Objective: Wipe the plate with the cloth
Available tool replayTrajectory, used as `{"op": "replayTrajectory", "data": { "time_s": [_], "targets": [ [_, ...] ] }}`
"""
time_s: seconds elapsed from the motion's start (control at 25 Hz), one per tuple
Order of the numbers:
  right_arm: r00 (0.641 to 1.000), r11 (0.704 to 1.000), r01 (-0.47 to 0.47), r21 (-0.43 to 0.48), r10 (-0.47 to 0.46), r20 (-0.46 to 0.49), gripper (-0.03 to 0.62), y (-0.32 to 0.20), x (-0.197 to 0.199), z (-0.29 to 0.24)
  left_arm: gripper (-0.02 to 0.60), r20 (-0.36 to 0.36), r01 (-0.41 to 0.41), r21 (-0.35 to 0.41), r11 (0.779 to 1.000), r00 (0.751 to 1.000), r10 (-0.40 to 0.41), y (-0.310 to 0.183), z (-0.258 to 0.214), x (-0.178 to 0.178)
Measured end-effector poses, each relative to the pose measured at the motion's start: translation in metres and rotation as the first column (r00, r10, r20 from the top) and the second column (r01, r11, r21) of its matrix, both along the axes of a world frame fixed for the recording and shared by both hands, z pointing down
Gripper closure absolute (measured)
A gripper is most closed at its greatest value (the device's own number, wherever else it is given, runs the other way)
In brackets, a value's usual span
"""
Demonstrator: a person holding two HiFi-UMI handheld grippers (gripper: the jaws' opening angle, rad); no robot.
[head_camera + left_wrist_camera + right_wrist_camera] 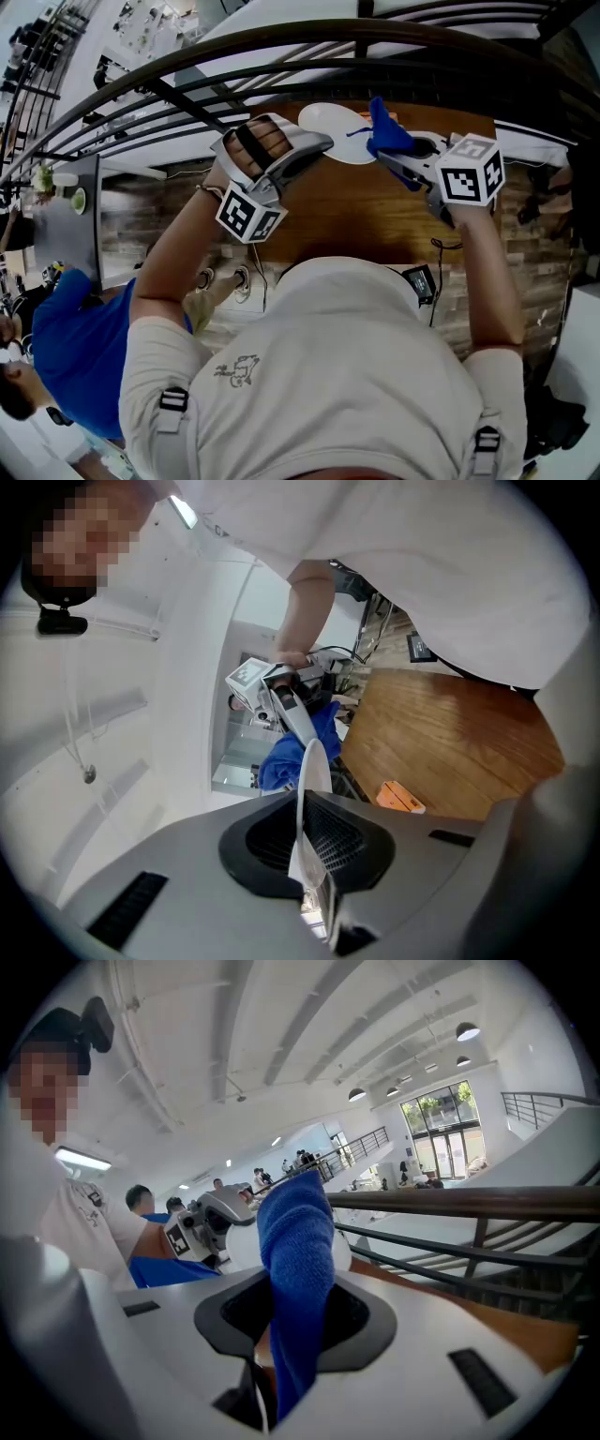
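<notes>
In the head view, my left gripper (322, 143) is shut on the rim of a white plate (339, 131) and holds it above the far edge of the wooden table (356, 216). The left gripper view shows the plate (313, 766) edge-on, standing between the jaws of my left gripper (307, 853). My right gripper (392, 156) is shut on a blue cloth (386, 134), which touches the plate's right side. In the right gripper view the cloth (298, 1260) rises from the closed right gripper (291, 1335). The plate (339, 1249) and the left gripper (211, 1215) lie behind it.
A small orange object (401, 797) lies on the table. Dark curved railings (281, 47) run just beyond the table's far edge. A person in a blue top (75, 347) stands at the left. A small device (419, 279) with a cable hangs at the table's near edge.
</notes>
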State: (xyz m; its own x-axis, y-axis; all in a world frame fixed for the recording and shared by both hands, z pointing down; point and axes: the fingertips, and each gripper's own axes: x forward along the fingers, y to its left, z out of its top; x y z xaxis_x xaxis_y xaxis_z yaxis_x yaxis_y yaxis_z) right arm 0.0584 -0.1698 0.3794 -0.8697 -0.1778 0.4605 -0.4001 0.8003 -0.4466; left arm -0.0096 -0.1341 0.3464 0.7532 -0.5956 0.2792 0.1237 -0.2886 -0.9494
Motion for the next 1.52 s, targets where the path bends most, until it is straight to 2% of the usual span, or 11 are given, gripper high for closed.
{"op": "replayTrajectory", "data": {
  "time_s": [0.24, 0.4, 0.64, 0.72, 0.8, 0.88, 1.08, 1.2, 1.28, 1.36, 1.52],
  "targets": [
    [0.995, 0.997, -0.081, 0.016, 0.081, -0.052, 0.473, -0.012, 0.021, 0.028, 0.565, -0.093, 0.04, -0.102, 0.994, 0.994, -0.05, -0.002, 0.011, -0.006],
    [0.988, 0.991, -0.115, 0.069, 0.121, -0.092, 0.471, -0.013, 0.028, 0.039, 0.565, -0.154, 0.07, -0.249, 0.966, 0.982, -0.111, -0.008, 0.033, -0.006],
    [0.985, 0.992, -0.118, 0.043, 0.122, -0.124, 0.471, 0.001, 0.023, 0.073, 0.565, -0.148, 0.124, -0.428, 0.895, 0.967, -0.205, -0.016, 0.085, -0.008],
    [0.983, 0.991, -0.127, 0.035, 0.131, -0.13, 0.471, 0.007, 0.021, 0.084, 0.565, -0.151, 0.139, -0.489, 0.861, 0.959, -0.24, -0.016, 0.101, -0.008],
    [0.981, 0.991, -0.135, 0.024, 0.137, -0.137, 0.471, 0.014, 0.02, 0.096, 0.565, -0.158, 0.15, -0.564, 0.812, 0.946, -0.284, -0.016, 0.118, -0.006],
    [0.98, 0.99, -0.138, 0.001, 0.137, -0.145, 0.471, 0.021, 0.018, 0.109, 0.565, -0.156, 0.164, -0.661, 0.732, 0.924, -0.348, -0.016, 0.138, -0.004],
    [0.976, 0.988, -0.144, -0.057, 0.132, -0.172, 0.471, 0.035, 0.019, 0.145, 0.565, -0.117, 0.162, -0.849, 0.502, 0.87, -0.478, -0.01, 0.189, 0.0],
    [0.974, 0.982, -0.158, -0.1, 0.138, -0.181, 0.471, 0.046, 0.021, 0.17, 0.564, -0.101, 0.117, -0.934, 0.338, 0.82, -0.563, -0.005, 0.216, 0.002],
    [0.974, 0.978, -0.159, -0.135, 0.134, -0.181, 0.471, 0.054, 0.02, 0.184, 0.564, -0.077, 0.074, -0.973, 0.217, 0.786, -0.613, -0.001, 0.231, 0.003],
    [0.975, 0.973, -0.162, -0.163, 0.132, -0.18, 0.471, 0.061, 0.018, 0.195, 0.564, -0.051, 0.027, -0.994, 0.109, 0.754, -0.655, 0.004, 0.244, 0.004],
    [0.973, 0.964, -0.17, -0.204, 0.131, -0.191, 0.471, 0.07, 0.015, 0.221, 0.564, -0.01, -0.069, -0.996, -0.051, 0.684, -0.73, 0.008, 0.27, 0.003]
  ]
}}
